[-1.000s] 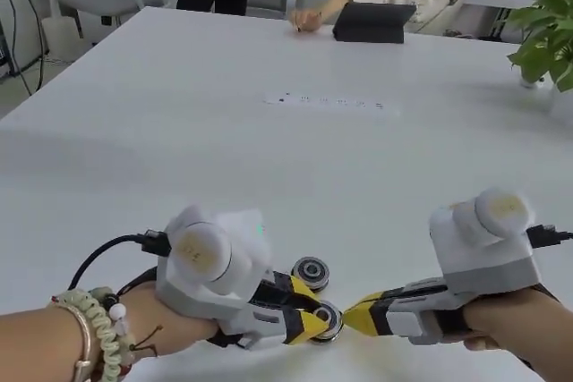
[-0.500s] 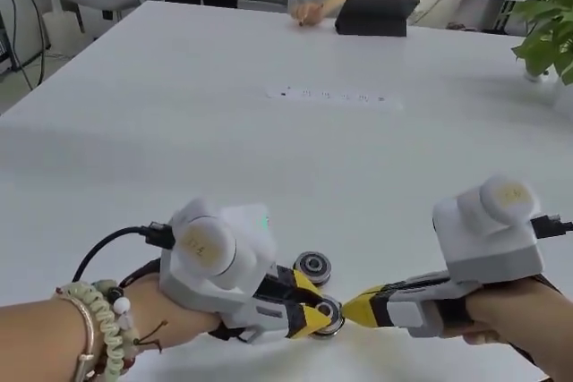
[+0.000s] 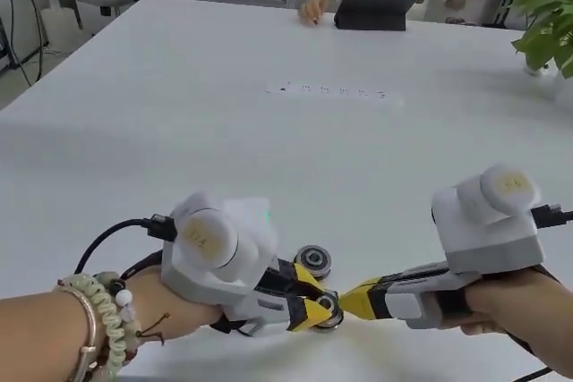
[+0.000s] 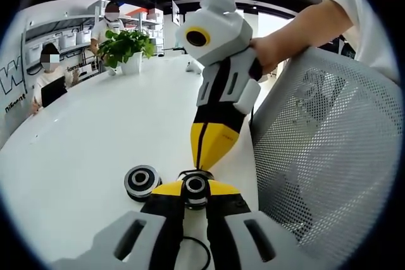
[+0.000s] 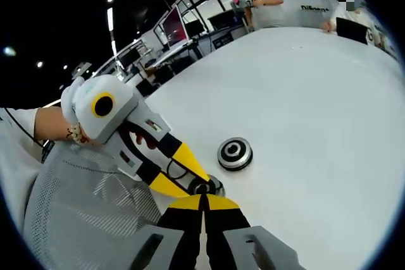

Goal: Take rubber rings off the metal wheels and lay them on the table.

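A small metal wheel (image 4: pixel 195 186) with a dark rubber ring sits between the yellow tips of my left gripper (image 4: pixel 193 189), which is shut on it just above the white table (image 3: pixel 269 149). The same wheel (image 3: pixel 328 310) appears low in the head view, and as the held wheel (image 5: pixel 209 186) in the right gripper view. My right gripper (image 5: pixel 203 201) is shut, its pointed tips against that wheel's rim; whether they pinch the ring is hidden. In the head view the left gripper (image 3: pixel 315 309) and right gripper (image 3: pixel 347 304) meet tip to tip. A second wheel (image 3: pixel 313 258) lies flat just beyond.
A flush power strip (image 3: pixel 329 91) runs across the table's middle. A black tablet (image 3: pixel 374 8) and seated people are at the far edge, and a potted plant (image 3: pixel 548 29) stands far right. A mesh chair back (image 4: pixel 316 150) is close behind the near edge.
The head camera has tipped a little. Both grippers stay at the same wheel, tip to tip, with no clear move.
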